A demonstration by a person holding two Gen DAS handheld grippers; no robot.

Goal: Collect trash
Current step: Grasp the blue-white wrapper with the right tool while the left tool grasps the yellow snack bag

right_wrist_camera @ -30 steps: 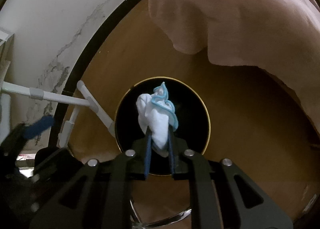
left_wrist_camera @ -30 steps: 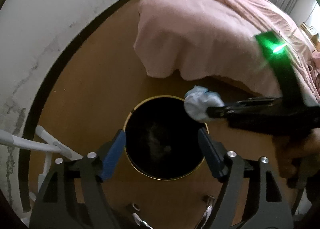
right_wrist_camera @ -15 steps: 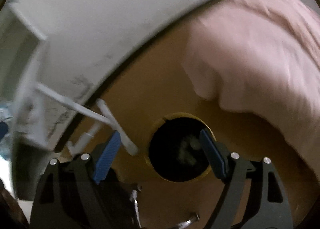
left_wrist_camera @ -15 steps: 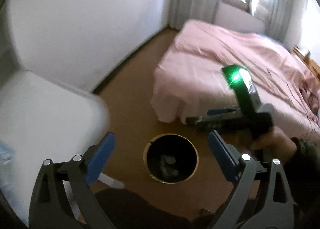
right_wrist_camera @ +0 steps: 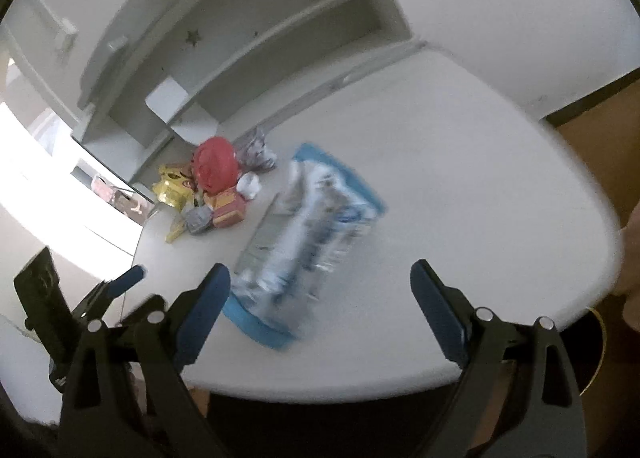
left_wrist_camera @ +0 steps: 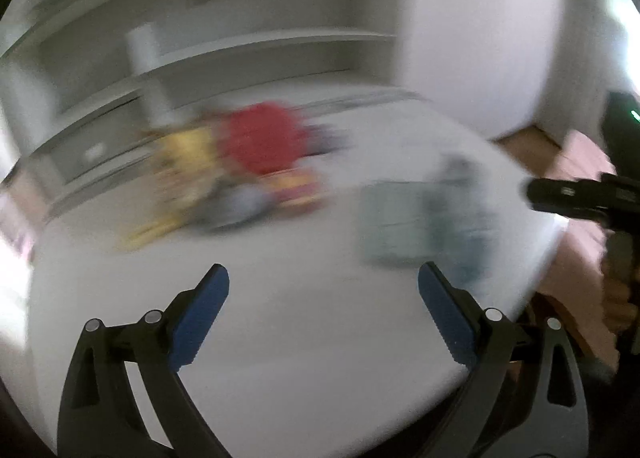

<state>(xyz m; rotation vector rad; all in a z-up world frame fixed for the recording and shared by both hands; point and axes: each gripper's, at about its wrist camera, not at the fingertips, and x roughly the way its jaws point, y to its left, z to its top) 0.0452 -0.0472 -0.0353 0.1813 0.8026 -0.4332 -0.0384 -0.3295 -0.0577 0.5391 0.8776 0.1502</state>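
Nearest the lens: right tool (right_wrist_camera: 320, 290) with its blue fingers (right_wrist_camera: 202, 310) spread wide and nothing between them, hovering over the near edge of the white worktop (right_wrist_camera: 460, 186).
Left tool: likewise spread and empty (left_wrist_camera: 323, 304), over the same worktop (left_wrist_camera: 312, 338); it also shows at the lower left of the right wrist view.
Just past the right tool: a crumpled blue-and-silver plastic wrapper (right_wrist_camera: 308, 234) lying flat on the worktop, one end close to the left finger, not touched by it.
Same wrapper, left wrist view: probably the greenish-grey smear (left_wrist_camera: 424, 226) ahead of the right finger; motion blur is too heavy to be sure.
Farther back: a pile of trash (right_wrist_camera: 218, 186) resting on the worktop, holding a red ball-like lump (right_wrist_camera: 214, 166), a yellow packet (right_wrist_camera: 172, 186), a red-and-yellow carton (right_wrist_camera: 228, 208) and grey crumpled scraps (right_wrist_camera: 198, 218).
Small white wad: (right_wrist_camera: 249, 184) beside the pile's right edge.
Behind the pile: white open shelves (right_wrist_camera: 260, 30) against the wall.
Far right: brown floor (right_wrist_camera: 600, 138) beyond the worktop's rounded edge.
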